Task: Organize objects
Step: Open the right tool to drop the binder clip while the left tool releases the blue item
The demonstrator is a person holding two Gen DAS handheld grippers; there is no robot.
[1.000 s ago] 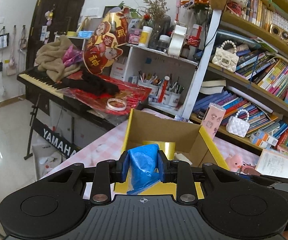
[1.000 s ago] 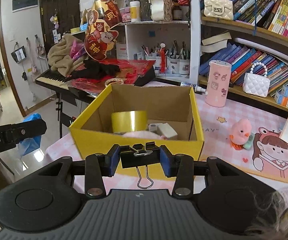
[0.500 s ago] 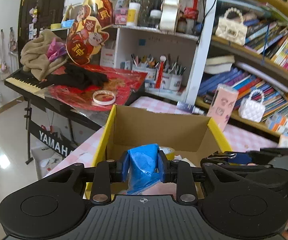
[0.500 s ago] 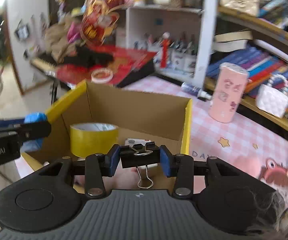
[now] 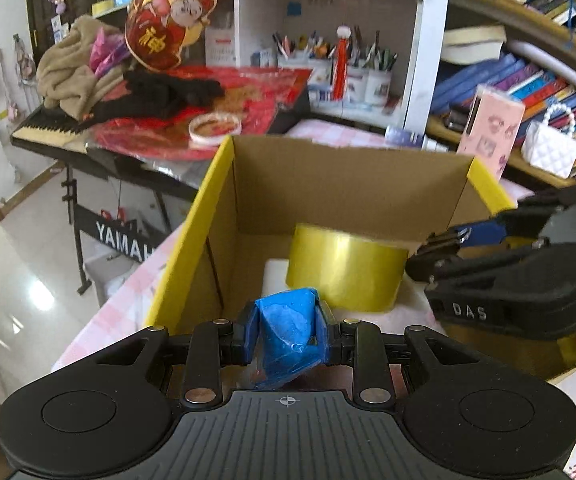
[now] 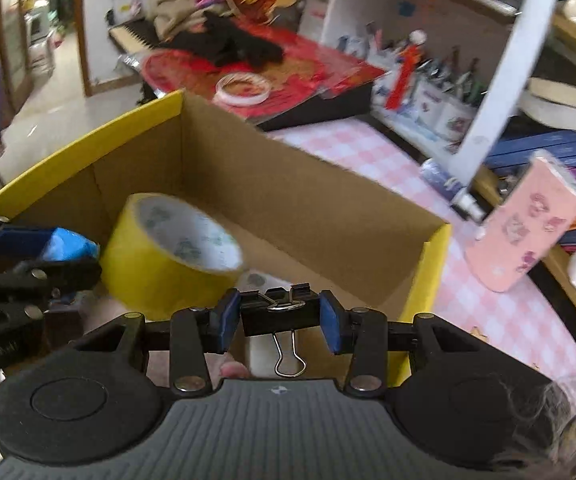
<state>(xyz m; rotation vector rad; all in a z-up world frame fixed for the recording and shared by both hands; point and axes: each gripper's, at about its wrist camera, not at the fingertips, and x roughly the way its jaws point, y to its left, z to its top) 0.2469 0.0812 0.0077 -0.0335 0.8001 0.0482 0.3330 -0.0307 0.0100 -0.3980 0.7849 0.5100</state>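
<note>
Holding loads over the yellow box (image 5: 208,204) with both tools, nothing dropped yet. Left tool (image 5: 287,338) is clamped tight on a crumpled blue wad (image 5: 288,336); right tool (image 6: 280,320) is closed on a black binder clip (image 6: 278,312), wire handle hanging down. Key relation: box interior lies straight ahead and below both tools, so release is basically a vertical drop. The left load sits just inside the near wall, the clip above the near-right part of the box floor. Clip's long axis runs across the pads, parallel to the near wall. Yellow tape roll (image 6: 168,252) lies already inside, just ahead-left of the clip and just ahead of the wad; the right tool looks slightly deeper in, my guess is it releases first. Versus a second ago: both tools moved from in front of the box to over its opening on the pink checked counter (image 6: 368,152); grips unchanged.
</note>
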